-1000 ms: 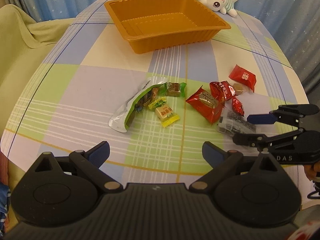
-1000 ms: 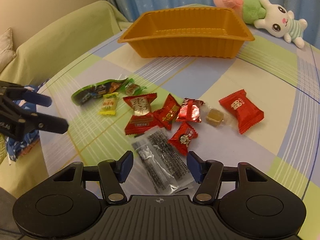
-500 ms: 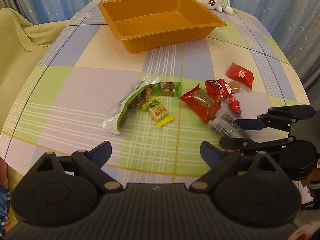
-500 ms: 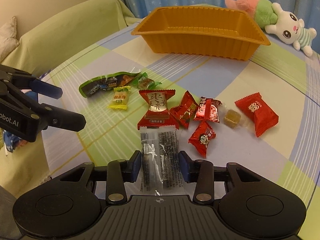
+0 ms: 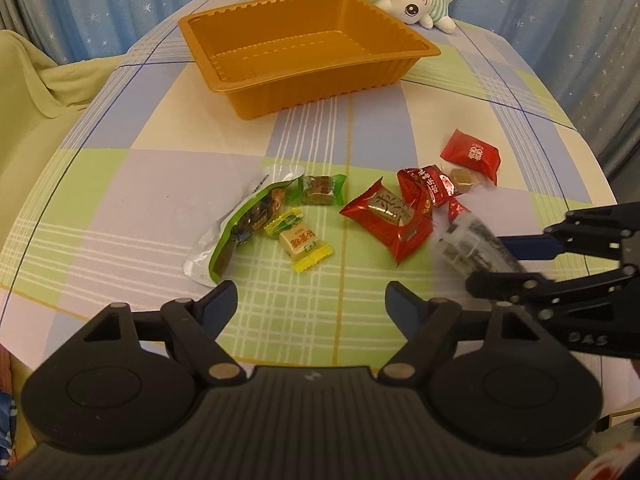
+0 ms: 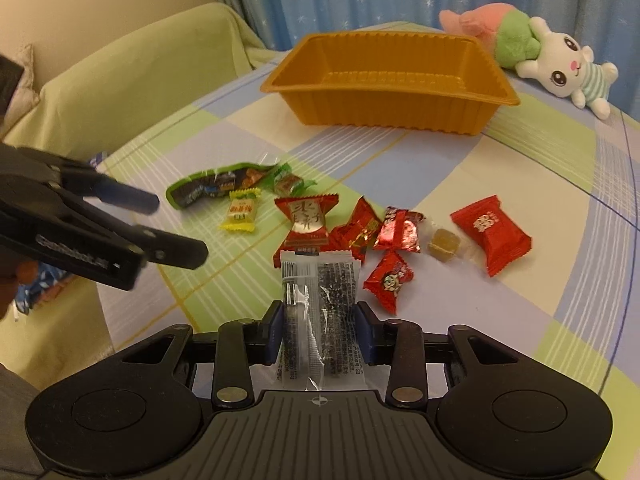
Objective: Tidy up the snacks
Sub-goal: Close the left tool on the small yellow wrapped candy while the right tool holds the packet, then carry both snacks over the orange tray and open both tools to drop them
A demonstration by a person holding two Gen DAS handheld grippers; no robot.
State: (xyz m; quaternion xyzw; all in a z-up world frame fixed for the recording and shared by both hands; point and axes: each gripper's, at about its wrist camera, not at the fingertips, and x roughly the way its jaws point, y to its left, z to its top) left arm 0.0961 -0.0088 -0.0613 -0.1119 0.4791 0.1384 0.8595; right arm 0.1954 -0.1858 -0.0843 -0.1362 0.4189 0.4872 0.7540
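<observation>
An orange tray stands hollow at the far side of the checked tablecloth. Loose snacks lie nearer: a green pouch, a yellow candy, a green candy and several red packs. My right gripper is closing, its pads pressing both sides of a clear packet with black filling, raised at a slant. My left gripper hovers before the green pouch, jaws closing with nothing between them.
A plush rabbit lies behind the tray. A sofa under a green cover flanks the table's left, and blue curtains hang behind. One red pack and a brown cube candy lie to the right.
My right jaws closed from either side of the clear packet onto it and raised it off the cloth. My left jaws narrowed; that hand stayed in place.
</observation>
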